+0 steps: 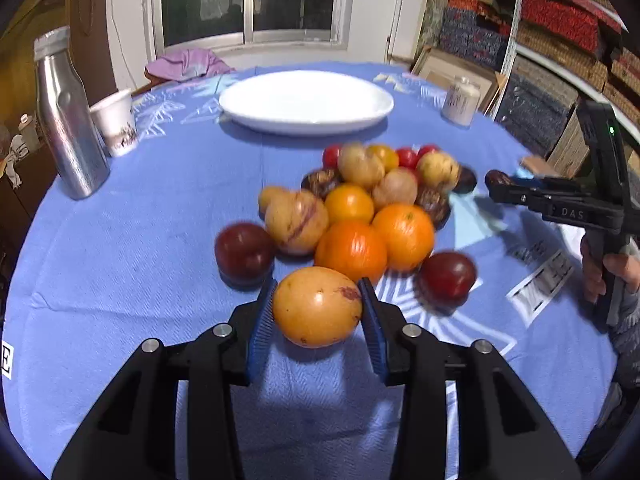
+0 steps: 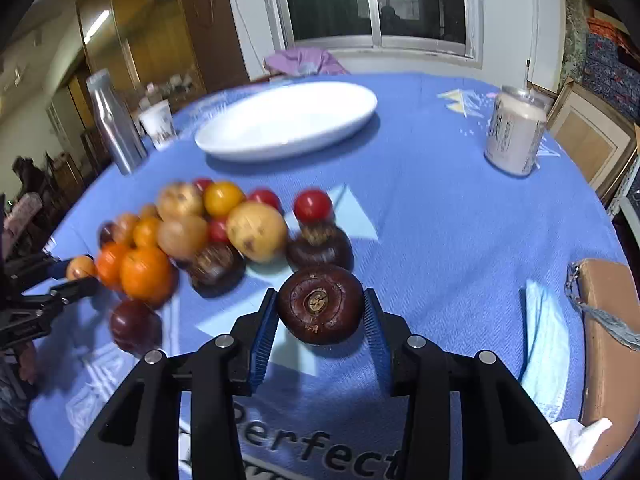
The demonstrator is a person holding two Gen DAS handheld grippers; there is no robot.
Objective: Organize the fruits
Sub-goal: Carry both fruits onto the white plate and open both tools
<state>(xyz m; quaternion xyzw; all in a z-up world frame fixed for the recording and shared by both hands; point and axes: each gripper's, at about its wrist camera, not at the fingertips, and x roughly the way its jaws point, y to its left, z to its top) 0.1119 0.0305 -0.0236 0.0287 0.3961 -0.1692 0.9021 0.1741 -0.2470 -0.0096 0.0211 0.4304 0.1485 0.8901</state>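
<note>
Left wrist: left fingers [image 1: 318, 306] clamping yellow fruit [image 1: 317, 306] | right fingers [image 2: 321, 307] clamping brown fruit [image 2: 320, 304] | step: both lifting | next: carrying to plate [image 1: 306, 101]

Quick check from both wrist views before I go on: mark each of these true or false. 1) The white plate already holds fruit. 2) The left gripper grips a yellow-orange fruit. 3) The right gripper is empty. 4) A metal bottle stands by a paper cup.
1) False: the white plate is bare; the fruit pile lies on the cloth.
2) True: the left gripper clamps the yellow-orange fruit.
3) False: the right gripper clamps a dark brown fruit.
4) True: metal bottle, paper cup.
</note>
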